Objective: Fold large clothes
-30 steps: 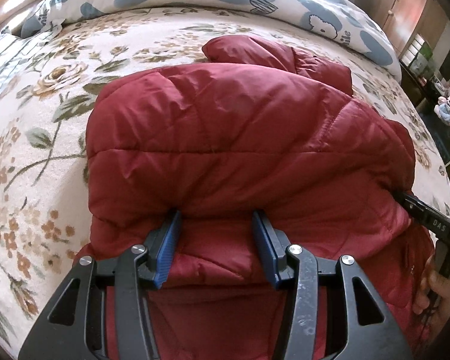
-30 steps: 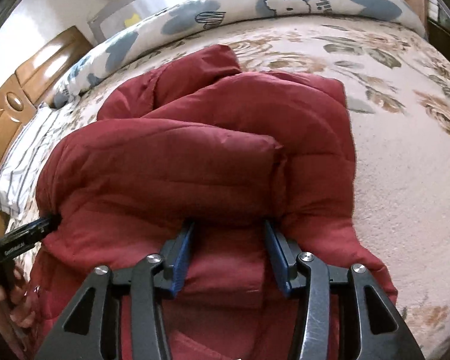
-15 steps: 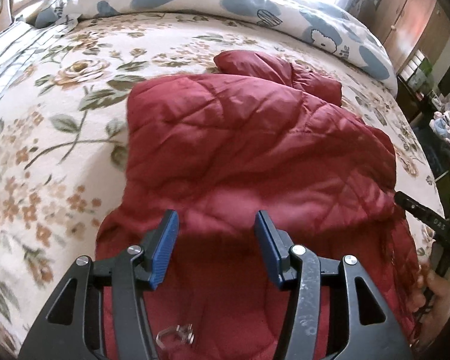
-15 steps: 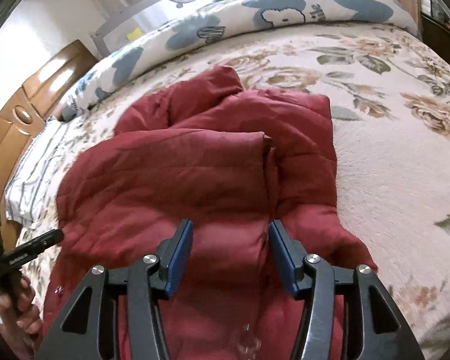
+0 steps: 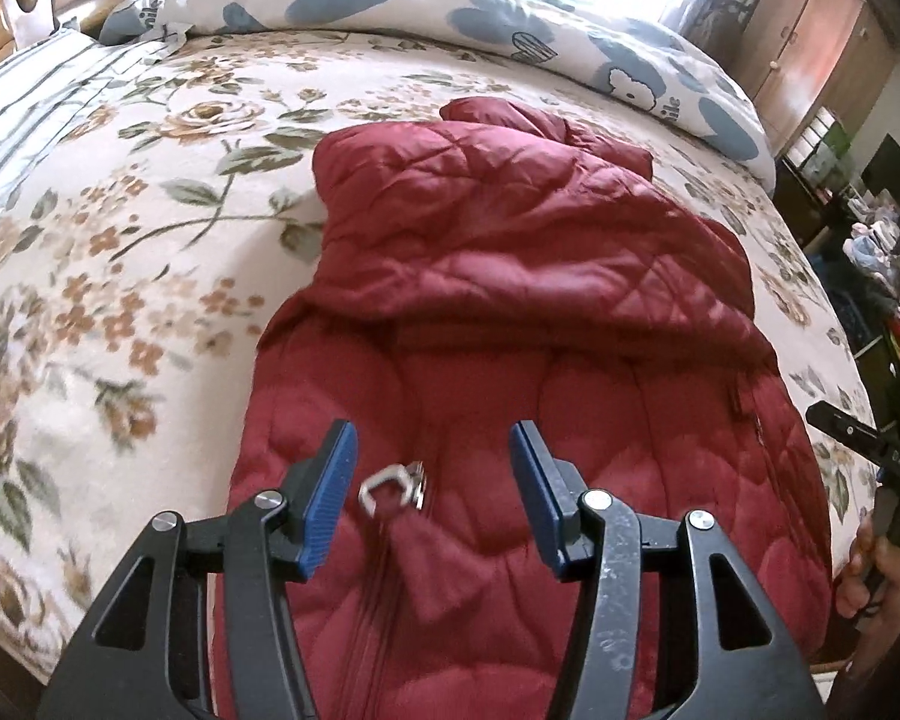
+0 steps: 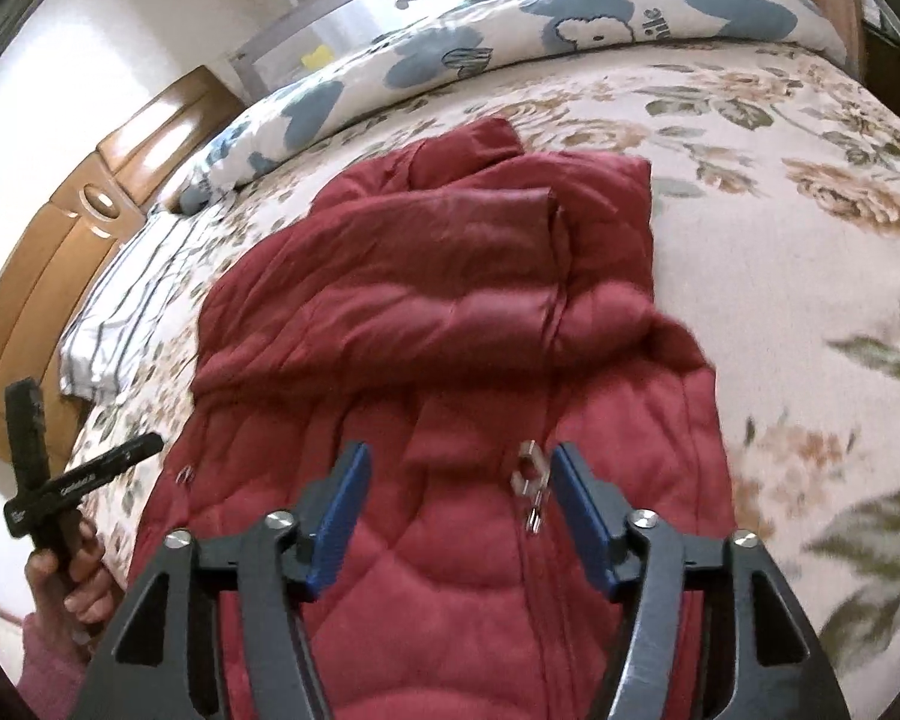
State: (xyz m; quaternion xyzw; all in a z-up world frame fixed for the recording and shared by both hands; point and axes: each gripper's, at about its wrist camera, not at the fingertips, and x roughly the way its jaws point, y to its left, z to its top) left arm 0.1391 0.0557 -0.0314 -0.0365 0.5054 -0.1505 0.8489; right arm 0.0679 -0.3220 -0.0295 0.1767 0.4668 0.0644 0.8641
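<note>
One red padded jacket (image 5: 510, 312) on floral bed (image 5: 120, 252), folded duvet (image 5: 390, 6) at 12 o'clock; left tongs (image 5: 431, 468) spread, empty; right tongs (image 6: 459, 489) opening, empty.

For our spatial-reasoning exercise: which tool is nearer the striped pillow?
Left. The left tool hovers over the red jacket on the side of the striped pillow; the right tool, jaws opening with nothing gripped, is farther across it.

A quilted red puffer jacket (image 5: 528, 276) of slightly glossy synthetic cloth lies on a matt, fleecy floral bedspread (image 5: 120, 252). Its shiny metal zipper pull (image 5: 393, 485) glints at lower centre. Ribbed blue pads (image 6: 337, 516) line matt black plastic gripper arms, and a varnished wooden headboard (image 6: 78, 228) gleams at left.
</note>
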